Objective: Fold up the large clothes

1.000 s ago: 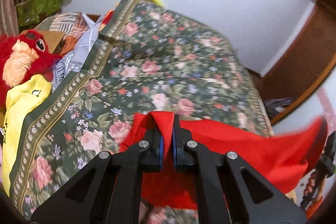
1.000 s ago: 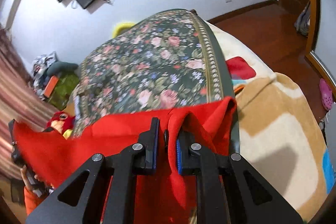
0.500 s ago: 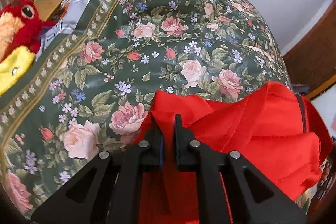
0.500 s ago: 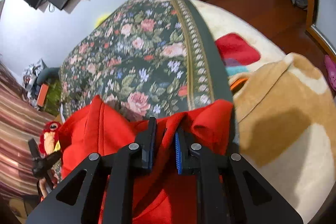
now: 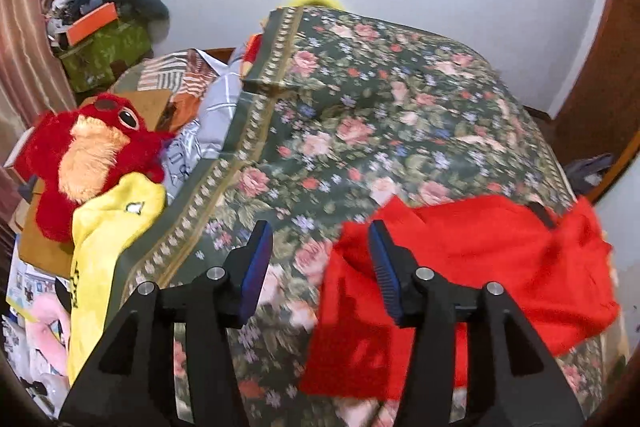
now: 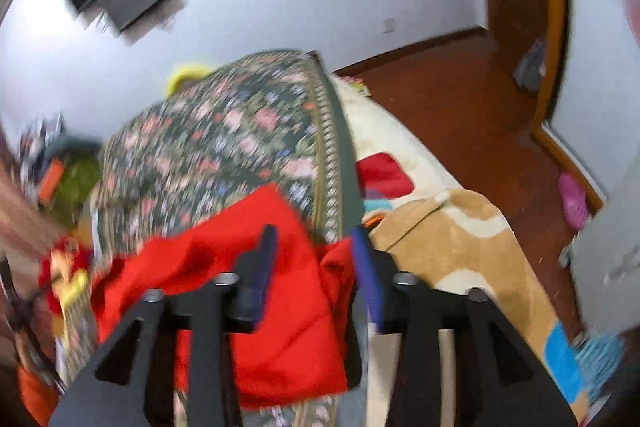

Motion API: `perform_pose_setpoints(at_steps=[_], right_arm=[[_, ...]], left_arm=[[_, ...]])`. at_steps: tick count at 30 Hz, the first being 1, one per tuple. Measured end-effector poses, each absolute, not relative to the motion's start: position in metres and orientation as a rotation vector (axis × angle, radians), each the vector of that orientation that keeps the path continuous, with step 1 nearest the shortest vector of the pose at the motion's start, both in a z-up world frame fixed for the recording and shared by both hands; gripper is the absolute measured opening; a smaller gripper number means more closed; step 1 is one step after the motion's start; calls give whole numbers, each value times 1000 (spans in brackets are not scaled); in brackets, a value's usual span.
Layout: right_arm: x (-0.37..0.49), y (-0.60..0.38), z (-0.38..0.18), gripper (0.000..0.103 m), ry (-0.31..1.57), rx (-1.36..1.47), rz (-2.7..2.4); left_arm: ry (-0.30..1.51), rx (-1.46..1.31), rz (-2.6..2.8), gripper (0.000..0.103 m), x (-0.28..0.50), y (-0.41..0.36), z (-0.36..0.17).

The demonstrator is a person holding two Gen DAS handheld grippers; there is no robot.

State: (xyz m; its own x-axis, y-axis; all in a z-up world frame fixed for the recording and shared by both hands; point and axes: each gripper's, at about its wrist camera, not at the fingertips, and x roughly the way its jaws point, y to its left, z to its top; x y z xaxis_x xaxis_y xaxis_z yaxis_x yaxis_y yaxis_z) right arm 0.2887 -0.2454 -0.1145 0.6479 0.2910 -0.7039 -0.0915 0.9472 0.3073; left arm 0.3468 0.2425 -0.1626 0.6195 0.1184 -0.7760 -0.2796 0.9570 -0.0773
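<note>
A red garment (image 5: 472,267) lies bunched on the floral bedspread (image 5: 380,115) near its front edge. My left gripper (image 5: 320,259) is open and empty, its right finger beside the garment's left edge. In the right wrist view the red garment (image 6: 280,267) lies under and between the fingers of my right gripper (image 6: 314,267), which is open and holds nothing. This view is blurred by motion.
A red plush toy (image 5: 84,155) and a yellow cloth (image 5: 108,239) lie left of the bedspread. A tan and cream blanket (image 6: 460,239) covers the bed's right side. Boxes and clutter (image 5: 100,27) stand at the far left; wood floor (image 6: 460,87) lies right.
Both grippers have opened and let go of the red garment, which has dropped in a heap on the bedspread. Both grippers have pulled back and tilted up.
</note>
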Motion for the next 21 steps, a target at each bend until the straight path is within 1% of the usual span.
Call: perform_pose_setpoints(at_steps=[4, 10, 14, 18, 21], right_arm=[[277, -211, -125, 46, 867, 156, 292], [282, -159, -158, 47, 956, 74, 409], [289, -131, -179, 47, 1014, 30, 463], [300, -110, -191, 48, 1035, 11, 492], [314, -98, -195, 52, 1032, -4, 498]], left_arm=[[910, -174, 174, 53, 333, 222, -168], [1029, -131, 54, 54, 330, 176, -209], [1078, -79, 4, 54, 344, 145, -235], [1063, -115, -30, 55, 368, 127, -240], [1051, -145, -36, 55, 398, 120, -241]])
